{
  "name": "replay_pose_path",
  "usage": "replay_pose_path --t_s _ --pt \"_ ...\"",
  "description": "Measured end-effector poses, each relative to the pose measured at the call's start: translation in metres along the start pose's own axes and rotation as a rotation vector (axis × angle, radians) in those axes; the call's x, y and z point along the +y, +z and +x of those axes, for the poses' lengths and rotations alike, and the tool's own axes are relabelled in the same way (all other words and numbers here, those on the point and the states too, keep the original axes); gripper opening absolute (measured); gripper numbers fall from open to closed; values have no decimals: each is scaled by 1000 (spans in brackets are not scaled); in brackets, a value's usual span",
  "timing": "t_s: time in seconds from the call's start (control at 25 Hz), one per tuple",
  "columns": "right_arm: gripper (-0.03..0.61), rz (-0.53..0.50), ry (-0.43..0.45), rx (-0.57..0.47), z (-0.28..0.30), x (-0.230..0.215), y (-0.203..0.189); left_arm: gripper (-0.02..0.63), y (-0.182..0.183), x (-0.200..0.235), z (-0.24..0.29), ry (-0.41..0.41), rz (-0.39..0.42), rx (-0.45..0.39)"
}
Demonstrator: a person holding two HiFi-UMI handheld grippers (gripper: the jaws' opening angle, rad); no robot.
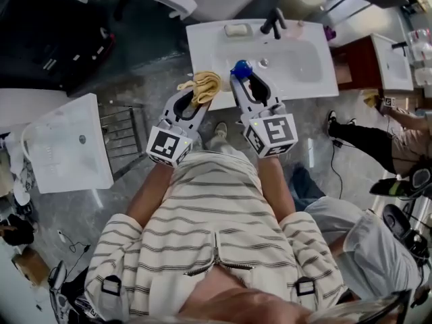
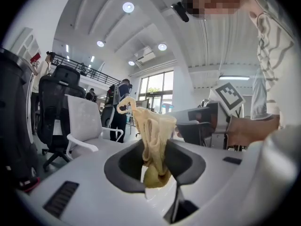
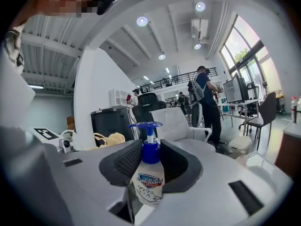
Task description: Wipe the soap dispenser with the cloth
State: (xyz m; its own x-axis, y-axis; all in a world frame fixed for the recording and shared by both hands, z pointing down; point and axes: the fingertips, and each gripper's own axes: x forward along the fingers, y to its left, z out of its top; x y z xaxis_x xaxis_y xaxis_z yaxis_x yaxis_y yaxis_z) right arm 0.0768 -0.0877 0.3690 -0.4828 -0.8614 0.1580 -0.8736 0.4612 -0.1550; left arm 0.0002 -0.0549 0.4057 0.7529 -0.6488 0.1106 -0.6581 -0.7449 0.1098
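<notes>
Jaws of the right gripper (image 3: 150, 161) grip a white soap dispenser (image 3: 148, 185) with blue pump, labelled "Safeguard"; jaws of the left gripper (image 2: 157, 163) pinch a crumpled yellow cloth (image 2: 157, 131).

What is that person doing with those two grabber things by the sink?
A person is holding a gripper tool in each hand, in front of a white sink. The left gripper is pinching a bunched-up yellow cloth. The right gripper is clamped around a soap dispenser with a blue pump. Both are held up close together, side by side, but the cloth does not look like it is touching the bottle yet, so the wiping has not started.
</notes>
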Motion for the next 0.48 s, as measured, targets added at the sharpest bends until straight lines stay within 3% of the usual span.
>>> replay_pose_path --t_s 0.48 --pt "124 18 8 50 26 -12 -36 112 -4 41 0 177 4 17"
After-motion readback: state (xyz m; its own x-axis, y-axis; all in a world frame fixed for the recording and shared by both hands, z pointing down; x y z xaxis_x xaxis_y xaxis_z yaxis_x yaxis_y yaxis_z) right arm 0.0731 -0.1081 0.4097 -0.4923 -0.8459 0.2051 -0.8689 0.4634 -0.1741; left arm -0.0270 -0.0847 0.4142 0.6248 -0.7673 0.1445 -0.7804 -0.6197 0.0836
